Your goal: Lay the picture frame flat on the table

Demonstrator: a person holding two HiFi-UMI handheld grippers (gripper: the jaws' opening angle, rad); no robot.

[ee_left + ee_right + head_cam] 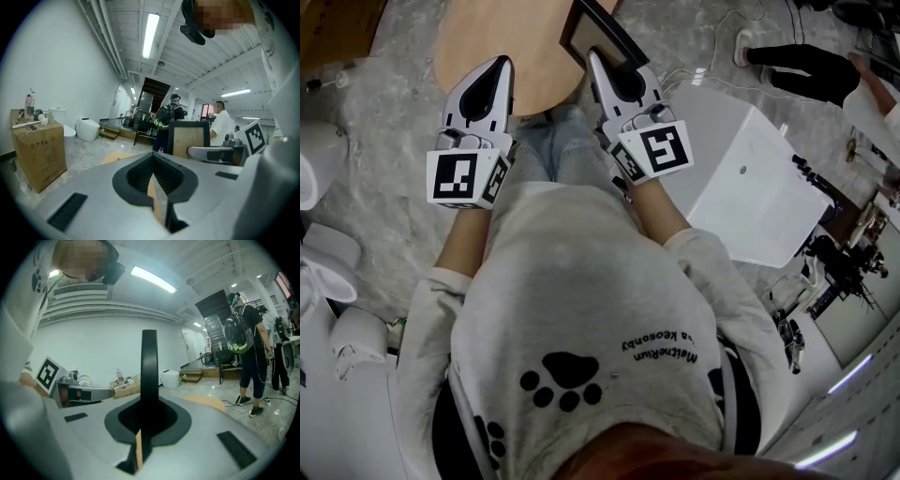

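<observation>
Black-rimmed picture frame upright, edge clamped in right claw; left claw closed, empty; round wooden table.

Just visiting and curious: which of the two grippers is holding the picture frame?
The right gripper: the picture frame has its black edge clamped between that gripper's jaws, standing upright. The left gripper is shut with nothing in it.

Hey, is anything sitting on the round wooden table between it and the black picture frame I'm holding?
Nothing visible does. The black picture frame, clamped upright in the right gripper, hangs at the edge of the round wooden table. Only the shut left gripper hovers over the tabletop, beside the frame.
</observation>
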